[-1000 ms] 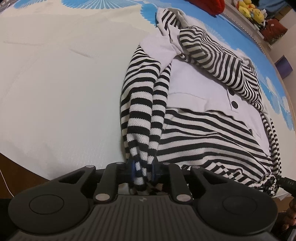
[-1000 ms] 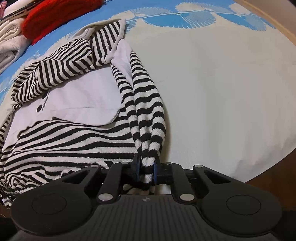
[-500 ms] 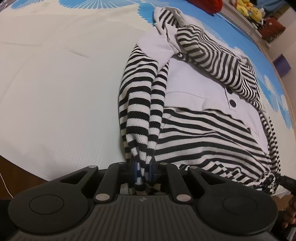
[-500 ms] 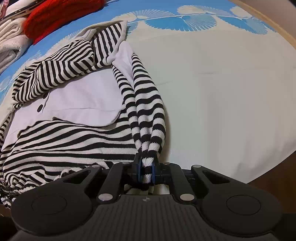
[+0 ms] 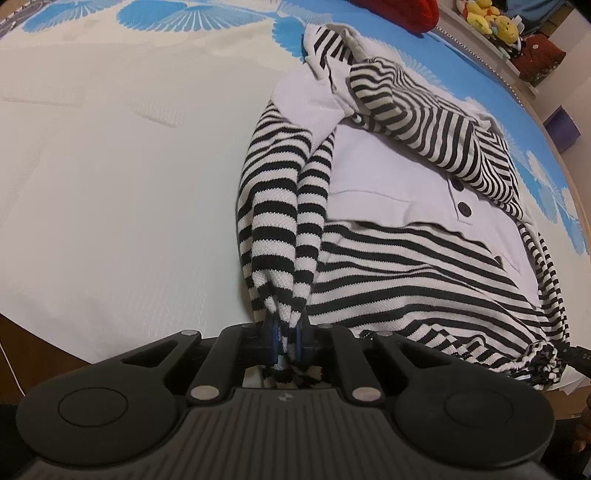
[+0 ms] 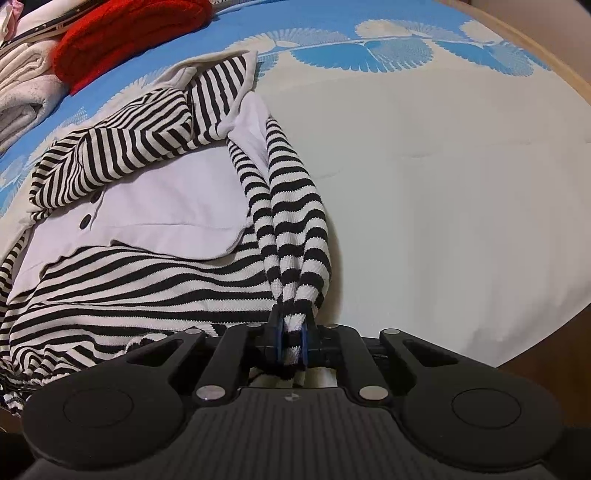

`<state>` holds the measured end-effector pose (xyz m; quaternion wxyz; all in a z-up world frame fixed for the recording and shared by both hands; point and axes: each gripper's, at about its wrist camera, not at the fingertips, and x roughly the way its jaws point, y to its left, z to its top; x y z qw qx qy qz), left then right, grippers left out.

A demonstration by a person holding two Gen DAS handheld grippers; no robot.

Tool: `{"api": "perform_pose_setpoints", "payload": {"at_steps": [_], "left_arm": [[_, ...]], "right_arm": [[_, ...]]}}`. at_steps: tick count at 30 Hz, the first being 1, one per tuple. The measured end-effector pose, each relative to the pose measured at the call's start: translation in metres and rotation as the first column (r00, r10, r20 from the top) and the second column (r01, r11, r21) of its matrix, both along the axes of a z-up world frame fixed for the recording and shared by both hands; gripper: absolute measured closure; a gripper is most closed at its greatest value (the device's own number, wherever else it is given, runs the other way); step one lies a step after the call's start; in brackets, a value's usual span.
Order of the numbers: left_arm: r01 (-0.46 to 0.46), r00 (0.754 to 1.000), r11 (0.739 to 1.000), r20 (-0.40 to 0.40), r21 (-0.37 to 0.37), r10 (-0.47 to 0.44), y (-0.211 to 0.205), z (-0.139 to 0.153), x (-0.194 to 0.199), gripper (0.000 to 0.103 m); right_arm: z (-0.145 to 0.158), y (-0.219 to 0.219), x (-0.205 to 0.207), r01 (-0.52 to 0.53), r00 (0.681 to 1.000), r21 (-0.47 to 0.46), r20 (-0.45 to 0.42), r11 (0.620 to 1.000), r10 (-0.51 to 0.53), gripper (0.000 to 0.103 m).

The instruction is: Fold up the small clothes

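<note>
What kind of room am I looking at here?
Most likely a bedroom at home. The striped top lies on a wide bedspread with a blue fan pattern, folded clothes are stacked at its far side, and yellow plush toys sit on a shelf beyond.

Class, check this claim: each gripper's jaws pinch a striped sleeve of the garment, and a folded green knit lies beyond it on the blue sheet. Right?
Not quite: the folded knit is red, not green, as the right wrist view shows. The rest stands: each gripper's jaws pinch a striped sleeve.
</note>
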<state>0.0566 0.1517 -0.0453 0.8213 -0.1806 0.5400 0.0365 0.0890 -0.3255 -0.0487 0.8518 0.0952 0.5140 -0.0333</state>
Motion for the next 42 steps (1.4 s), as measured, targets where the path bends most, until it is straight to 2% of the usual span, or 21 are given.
{"api": "perform_pose_setpoints", "payload": {"at_steps": [4, 8, 11, 14, 18, 20, 23, 27, 30, 33, 35, 36, 37, 38, 39, 40, 41, 42], "left_arm": [[0.004, 0.998, 1.000, 0.070, 0.025, -0.006, -0.003, 0.017, -0.004, 0.097], [0.031, 0.988, 0.999, 0.152, 0.020, -0.034, 0.000, 0.051, -0.007, 0.097], [0.033, 0.979, 0.999, 0.202, -0.014, -0.030, 0.008, 0.083, -0.010, 0.097], [0.048, 0.966, 0.997, 0.257, -0.058, -0.031, 0.018, 0.123, -0.028, 0.097], [0.086, 0.968, 0.988, 0.247, -0.131, -0.052, 0.027, 0.161, -0.063, 0.097], [0.113, 0.971, 0.983, 0.226, -0.145, -0.078, 0.026, 0.169, -0.076, 0.097], [0.126, 0.978, 0.978, 0.185, -0.168, -0.094, 0.024, 0.164, -0.077, 0.097], [0.114, 0.988, 0.976, 0.124, -0.187, -0.092, 0.025, 0.139, -0.041, 0.097], [0.081, 0.994, 0.965, 0.086, -0.249, -0.062, 0.033, 0.117, 0.010, 0.097], [0.046, 0.998, 0.954, 0.043, -0.297, -0.035, 0.043, 0.093, 0.084, 0.096], [-0.037, 0.999, 0.936, -0.004, -0.350, 0.038, 0.057, 0.074, 0.130, 0.091], [-0.084, 0.996, 0.926, -0.027, -0.368, 0.079, 0.066, 0.066, 0.149, 0.085], [-0.111, 0.994, 0.918, -0.031, -0.381, 0.107, 0.073, 0.061, 0.162, 0.074], [-0.126, 0.991, 0.913, -0.005, -0.388, 0.135, 0.081, 0.058, 0.169, 0.067], [-0.134, 0.987, 0.912, 0.032, -0.387, 0.159, 0.085, 0.058, 0.170, 0.056], [-0.136, 0.981, 0.909, 0.076, -0.394, 0.179, 0.090, 0.055, 0.166, 0.050], [-0.129, 0.979, 0.903, 0.090, -0.409, 0.181, 0.093, 0.049, 0.161, 0.050], [-0.141, 0.985, 0.902, 0.034, -0.408, 0.169, 0.094, 0.044, 0.162, 0.050]], "right_arm": [[0.015, -0.001, -0.004, -0.001, 0.998, 0.021, 0.067, 1.000, 0.000, 0.096], [0.053, -0.005, -0.011, -0.020, 0.985, 0.074, 0.170, 0.997, 0.007, 0.097], [0.089, -0.017, -0.018, -0.020, 0.969, 0.173, 0.244, 0.985, -0.023, 0.097], [0.120, -0.032, -0.037, -0.026, 0.960, 0.298, 0.274, 0.954, -0.060, 0.098], [0.159, -0.047, -0.082, -0.048, 0.944, 0.347, 0.321, 0.937, -0.070, 0.098], [0.168, -0.054, -0.101, -0.023, 0.953, 0.362, 0.290, 0.932, -0.090, 0.098], [0.166, -0.060, -0.115, 0.041, 0.968, 0.381, 0.214, 0.924, -0.131, 0.098], [0.152, -0.060, -0.106, 0.098, 0.975, 0.383, 0.146, 0.918, -0.165, 0.098], [0.137, -0.061, -0.065, 0.122, 0.978, 0.377, 0.110, 0.918, -0.176, 0.098], [0.116, -0.069, 0.006, 0.152, 0.979, 0.410, 0.061, 0.899, -0.194, 0.097], [0.097, -0.075, 0.067, 0.180, 0.976, 0.434, 0.036, 0.883, -0.217, 0.093], [0.091, -0.078, 0.090, 0.195, 0.972, 0.434, 0.037, 0.879, -0.234, 0.092], [0.084, -0.084, 0.110, 0.212, 0.968, 0.425, 0.035, 0.880, -0.250, 0.091], [0.080, -0.087, 0.125, 0.229, 0.963, 0.402, 0.041, 0.887, -0.267, 0.090], [0.079, -0.088, 0.135, 0.235, 0.958, 0.367, 0.070, 0.900, -0.279, 0.089], [0.080, -0.090, 0.140, 0.225, 0.955, 0.330, 0.112, 0.917, -0.275, 0.088], [0.079, -0.090, 0.141, 0.201, 0.954, 0.301, 0.158, 0.932, -0.256, 0.085], [0.075, -0.089, 0.138, 0.166, 0.954, 0.282, 0.195, 0.945, -0.226, 0.082]]}}
